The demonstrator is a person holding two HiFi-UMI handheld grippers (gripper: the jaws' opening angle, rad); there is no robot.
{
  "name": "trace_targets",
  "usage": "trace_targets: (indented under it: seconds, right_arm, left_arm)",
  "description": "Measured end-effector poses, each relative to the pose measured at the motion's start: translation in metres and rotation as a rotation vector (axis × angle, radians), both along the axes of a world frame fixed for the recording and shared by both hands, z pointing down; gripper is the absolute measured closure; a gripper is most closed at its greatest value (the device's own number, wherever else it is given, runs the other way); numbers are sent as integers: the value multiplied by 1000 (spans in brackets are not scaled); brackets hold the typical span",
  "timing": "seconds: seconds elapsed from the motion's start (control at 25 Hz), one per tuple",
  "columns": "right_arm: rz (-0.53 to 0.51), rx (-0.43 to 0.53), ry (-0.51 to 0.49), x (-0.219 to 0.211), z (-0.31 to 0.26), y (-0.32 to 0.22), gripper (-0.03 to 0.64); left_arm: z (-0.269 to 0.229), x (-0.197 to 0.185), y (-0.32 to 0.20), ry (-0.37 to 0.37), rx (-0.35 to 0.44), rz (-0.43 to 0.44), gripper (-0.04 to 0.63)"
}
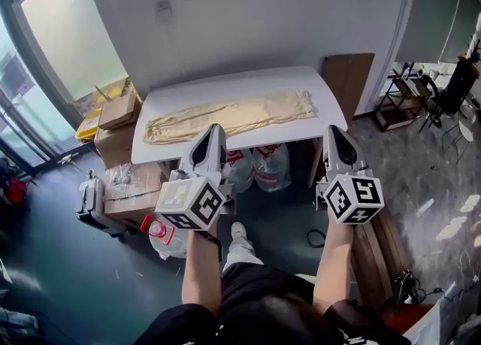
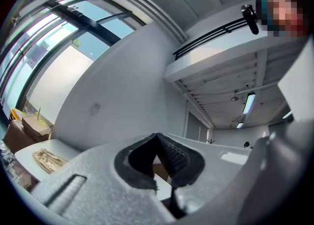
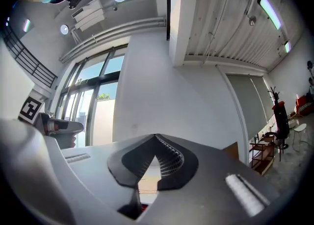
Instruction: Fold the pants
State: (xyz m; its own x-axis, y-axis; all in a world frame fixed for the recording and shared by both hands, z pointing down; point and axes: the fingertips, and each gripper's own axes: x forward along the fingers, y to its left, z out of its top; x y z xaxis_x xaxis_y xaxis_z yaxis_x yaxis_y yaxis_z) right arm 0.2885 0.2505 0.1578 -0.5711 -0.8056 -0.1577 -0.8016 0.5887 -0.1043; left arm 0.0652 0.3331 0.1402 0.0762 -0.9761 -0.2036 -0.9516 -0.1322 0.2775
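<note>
Beige pants point(image 1: 229, 116) lie stretched out lengthwise, left to right, on a white table point(image 1: 225, 84). My left gripper point(image 1: 213, 130) hovers just before the table's near edge, pointing at the pants, shut with nothing in it. To the right, my right gripper point(image 1: 333, 130) is held at the same height near the table's front right corner, also shut and empty. In the left gripper view the jaws point(image 2: 157, 135) meet at the tips, with the pants point(image 2: 49, 159) low at the left. The right gripper view shows its jaws point(image 3: 155, 136) closed against the white wall.
Cardboard boxes point(image 1: 116, 114) are stacked left of the table. Plastic bags point(image 1: 259, 167) sit underneath it. A wooden board point(image 1: 349, 77) leans on the wall at the right, and a small shelf point(image 1: 402, 99) stands beyond it. Wooden planks point(image 1: 372, 253) lie on the floor at my right.
</note>
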Motion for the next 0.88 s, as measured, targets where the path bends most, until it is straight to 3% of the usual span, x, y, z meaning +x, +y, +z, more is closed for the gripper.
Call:
trace_targets:
  seconds: [0.24, 0.52, 0.72, 0.88]
  right_arm:
    - [24, -38, -8, -39, 5, -71, 612]
    - [49, -68, 74, -107, 34, -148, 612]
    - [25, -123, 46, -159, 55, -207, 612]
    - [-23, -105, 57, -214, 41, -238, 612]
  left_arm:
    - [-1, -35, -88, -2, -36, 51, 592]
    - [26, -79, -187, -38, -136, 107, 592]
    - [40, -128, -240, -59, -172, 103, 592]
    - [34, -183, -262, -34, -157, 59, 592]
